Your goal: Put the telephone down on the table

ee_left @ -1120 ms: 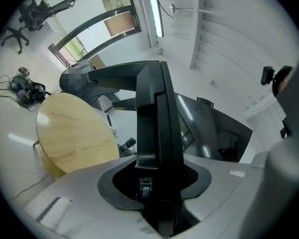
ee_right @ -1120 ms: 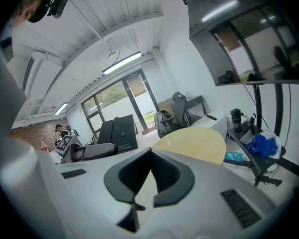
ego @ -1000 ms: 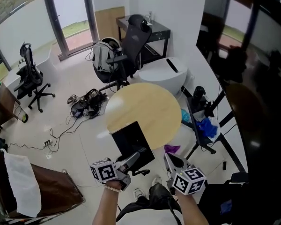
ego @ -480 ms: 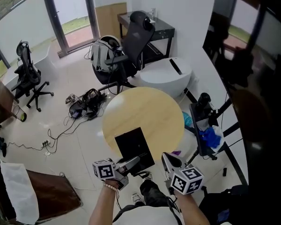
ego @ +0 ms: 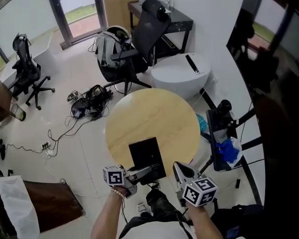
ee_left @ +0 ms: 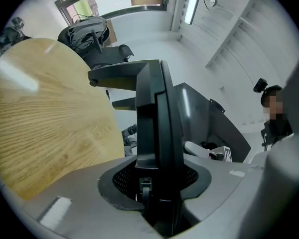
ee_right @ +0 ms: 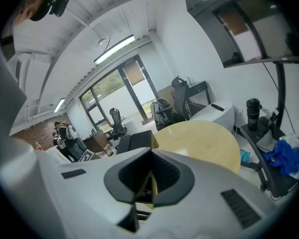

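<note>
Although the phone (ego: 147, 157) hangs over the near edge of the table (ego: 154, 116), it is not yet down: the left hand-held gripper (ego: 143, 173) clamps its end. Lowering and release remain, I judge. The right hand-held gripper (ego: 180, 169), closed and empty, waits just off that edge.

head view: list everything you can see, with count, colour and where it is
round light wooden table: one, pale wood, centre
flat black telephone: one, black, over the table's near edge
black office chairs: two, black, one beyond the table, one far left
grey backpack: one, grey and white, by the chair beyond the table
white rounded cabinet: one, white, by the wall
tangle of black cables: one, black, on the floor, left
black tripod stand: one, black, right of the table
left gripper: one, grey, clamped on the telephone
right gripper: one, grey, shut, empty
</note>
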Motion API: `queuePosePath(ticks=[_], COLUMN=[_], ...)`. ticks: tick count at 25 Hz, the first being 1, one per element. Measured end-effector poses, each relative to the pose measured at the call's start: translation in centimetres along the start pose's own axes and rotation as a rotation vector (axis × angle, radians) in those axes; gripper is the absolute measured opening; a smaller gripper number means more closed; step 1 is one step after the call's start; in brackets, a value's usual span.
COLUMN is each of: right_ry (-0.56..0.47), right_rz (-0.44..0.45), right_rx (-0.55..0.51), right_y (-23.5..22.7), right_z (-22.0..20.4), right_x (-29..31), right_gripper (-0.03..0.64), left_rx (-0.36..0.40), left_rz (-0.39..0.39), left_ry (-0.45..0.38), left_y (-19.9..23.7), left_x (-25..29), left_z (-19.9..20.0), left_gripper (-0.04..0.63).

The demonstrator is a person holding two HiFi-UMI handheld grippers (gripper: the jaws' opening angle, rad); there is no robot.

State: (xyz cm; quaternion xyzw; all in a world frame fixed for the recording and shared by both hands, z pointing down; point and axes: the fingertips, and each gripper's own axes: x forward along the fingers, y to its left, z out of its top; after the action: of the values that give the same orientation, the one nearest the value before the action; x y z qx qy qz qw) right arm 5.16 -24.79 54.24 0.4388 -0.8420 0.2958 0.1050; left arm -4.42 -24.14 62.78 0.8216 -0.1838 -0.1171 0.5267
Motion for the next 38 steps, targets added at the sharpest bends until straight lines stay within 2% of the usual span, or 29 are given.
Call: queuePosePath(ticks=[7, 16, 25, 38], right_ry=[0.036, 0.079, 0.108, 0.116], right_rz=[-0.039, -0.089, -0.112, -0.103], right_rx=[0.006, 0.032, 0.060, 0.064], right_y=[-2.2, -4.7, -6.2, -6.2], right_z=[-0.5, -1.9, -2.5, -2.2], right_x=[2.1, 4.9, 5.9, 6.9], right_gripper=[0.006, 0.006, 0.006, 0.006], left_rx=[-0.051, -0.074, -0.105, -0.023], left_rz=[0.034, 0.091, 0.113, 0.134], left_ry=[0.052, 0.175, 0.190, 0.235], left_y=[4.0, 8.1, 10.5, 12.1], left_x=[2.3, 5.1, 6.0, 5.6], left_z=[-0.2, -1.2, -1.2, -2.1], left_gripper=[0.163, 0.163, 0.163, 0.163])
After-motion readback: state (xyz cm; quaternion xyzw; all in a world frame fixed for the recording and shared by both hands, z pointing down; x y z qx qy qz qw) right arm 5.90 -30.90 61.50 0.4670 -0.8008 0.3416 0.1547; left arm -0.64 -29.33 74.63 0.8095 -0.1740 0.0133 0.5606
